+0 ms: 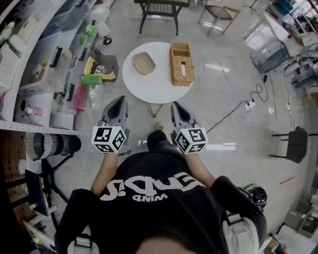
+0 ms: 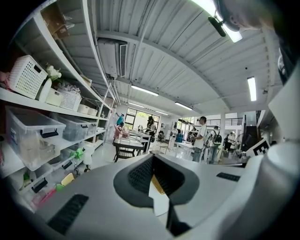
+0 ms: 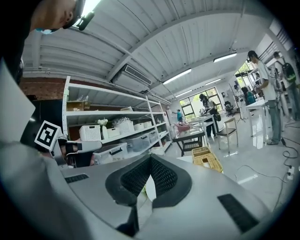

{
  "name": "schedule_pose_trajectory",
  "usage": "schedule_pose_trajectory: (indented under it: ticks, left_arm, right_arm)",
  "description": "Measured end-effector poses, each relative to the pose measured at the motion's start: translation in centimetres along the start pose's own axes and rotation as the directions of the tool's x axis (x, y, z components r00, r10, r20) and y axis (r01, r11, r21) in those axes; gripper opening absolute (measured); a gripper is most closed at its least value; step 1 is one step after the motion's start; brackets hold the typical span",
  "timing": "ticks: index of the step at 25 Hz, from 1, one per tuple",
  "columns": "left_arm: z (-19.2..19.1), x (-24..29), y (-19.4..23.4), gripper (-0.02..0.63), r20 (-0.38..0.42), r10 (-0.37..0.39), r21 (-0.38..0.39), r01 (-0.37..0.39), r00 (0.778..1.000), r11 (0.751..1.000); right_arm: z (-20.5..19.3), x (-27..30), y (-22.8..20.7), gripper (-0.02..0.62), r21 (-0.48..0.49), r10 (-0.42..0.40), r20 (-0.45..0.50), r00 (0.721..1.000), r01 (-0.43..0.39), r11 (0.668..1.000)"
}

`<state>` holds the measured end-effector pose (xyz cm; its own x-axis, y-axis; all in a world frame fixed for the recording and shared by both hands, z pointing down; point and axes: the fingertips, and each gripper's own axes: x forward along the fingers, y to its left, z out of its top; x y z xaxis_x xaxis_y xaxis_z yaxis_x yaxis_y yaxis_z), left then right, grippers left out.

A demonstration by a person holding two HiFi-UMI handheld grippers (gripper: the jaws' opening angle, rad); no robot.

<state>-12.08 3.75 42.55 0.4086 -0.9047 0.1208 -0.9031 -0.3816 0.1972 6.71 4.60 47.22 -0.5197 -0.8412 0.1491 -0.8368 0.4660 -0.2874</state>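
I hold both grippers low, near the front edge of a round white table [image 1: 158, 88]. The left gripper [image 1: 119, 100] and the right gripper [image 1: 177, 105] are both shut and empty, their jaws meeting at the tips. On the table lie a shallow wicker tray [image 1: 143, 63] and a rectangular wicker basket [image 1: 181, 63] with something pink inside. In the left gripper view the left gripper [image 2: 153, 159] points over the table. The right gripper view shows the right gripper [image 3: 150, 159] with the basket [image 3: 206, 159] just beyond it.
White shelving [image 1: 30, 74] with bins and baskets runs along the left. A black table [image 1: 160, 10] and a chair [image 1: 218, 12] stand beyond the round table. Cables and a power strip [image 1: 248, 104] cross the floor at right, near a black stool [image 1: 293, 144]. People stand far off.
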Motion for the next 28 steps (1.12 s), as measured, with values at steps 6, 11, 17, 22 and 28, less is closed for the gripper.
schedule_pose_trajectory:
  ticks: [6,11,17,22,28]
  left_arm:
    - [2.1,5.8,1.3,0.0,0.004,0.039,0.003,-0.039,0.999,0.999]
    - [2.9,10.1,2.9,0.0,0.008,0.072,0.005,-0.073,0.997,0.997]
    - [3.6,13.8,3.8,0.0,0.016,0.097,0.004,-0.097,0.995,0.995]
    - [3.9,15.2,5.9,0.0,0.008,0.089,0.008,-0.089,0.996,0.996]
    - [4.8,17.4,8.6,0.0,-0.005,0.039,0.016,-0.039,0.999,0.999]
  right_arm:
    - [2.9,5.2,-3.8,-0.002,0.003,0.036,-0.012,0.999,-0.036,0.999]
    - [4.5,9.4,-6.6,-0.002,-0.002,0.06,-0.018,0.998,-0.06,0.998]
    - [5.7,12.8,-9.2,-0.002,-0.013,0.077,-0.032,0.997,-0.077,0.997]
    - [6.0,15.5,-9.1,-0.002,-0.018,0.071,-0.037,0.997,-0.072,0.997]
    - [6.3,18.4,-8.1,-0.002,-0.019,0.042,-0.029,0.999,-0.042,0.999]
